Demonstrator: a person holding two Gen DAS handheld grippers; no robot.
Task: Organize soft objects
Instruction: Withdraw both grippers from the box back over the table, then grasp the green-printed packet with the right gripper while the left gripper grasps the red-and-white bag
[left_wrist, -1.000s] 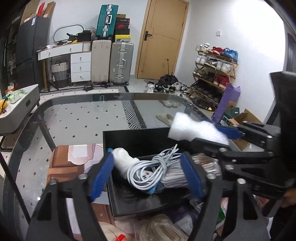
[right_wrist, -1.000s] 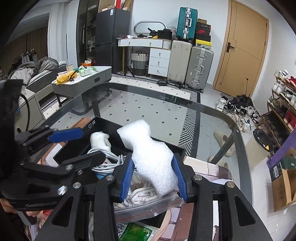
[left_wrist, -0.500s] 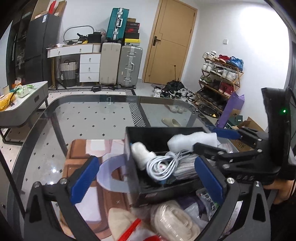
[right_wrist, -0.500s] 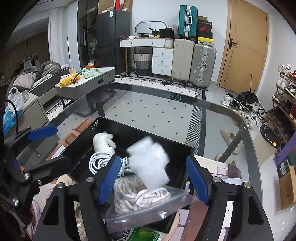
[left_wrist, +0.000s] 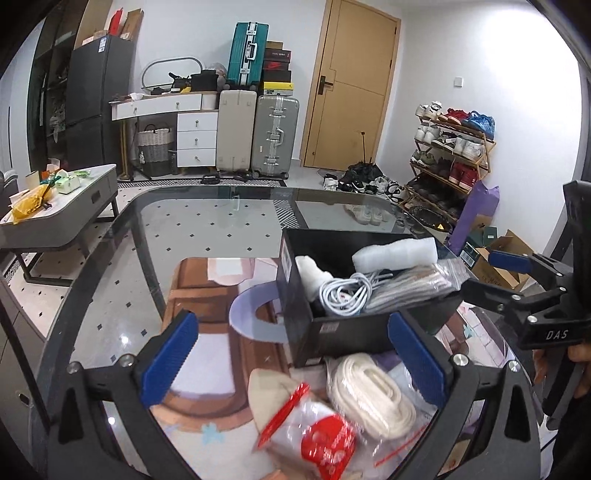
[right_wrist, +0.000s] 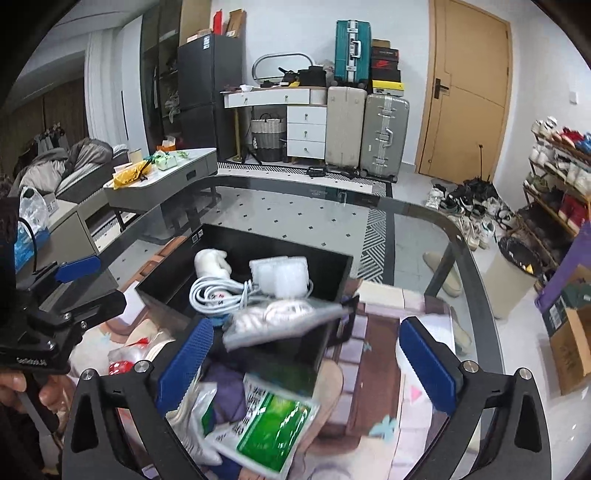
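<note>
A black box (left_wrist: 354, 328) on the glass table holds a white foam piece (left_wrist: 395, 254), a coiled white cable (left_wrist: 343, 295), a small white soft item (left_wrist: 310, 269) and a clear bag of cord (left_wrist: 410, 286). My left gripper (left_wrist: 291, 350) stands open in front of the box, above a loose white rope coil (left_wrist: 369, 395) and a red-and-clear bag (left_wrist: 325, 435). My right gripper (right_wrist: 306, 362) has its jaws opening with nothing pressed between them. The foam piece (right_wrist: 280, 275) lies free in the box (right_wrist: 258, 240). A green packet (right_wrist: 273, 424) lies below it.
A patterned mat (left_wrist: 207, 291) shows under the glass table (left_wrist: 110, 258). A grey side table (left_wrist: 62, 206) stands to the left, a shoe rack (left_wrist: 450, 155) and a cardboard box (left_wrist: 498, 258) to the right. The other gripper (right_wrist: 85, 286) sits at the left of the right wrist view.
The right gripper let go of the foam piece, which dropped into the box. The left gripper opened off the cable. Both grippers drew back from the box.
</note>
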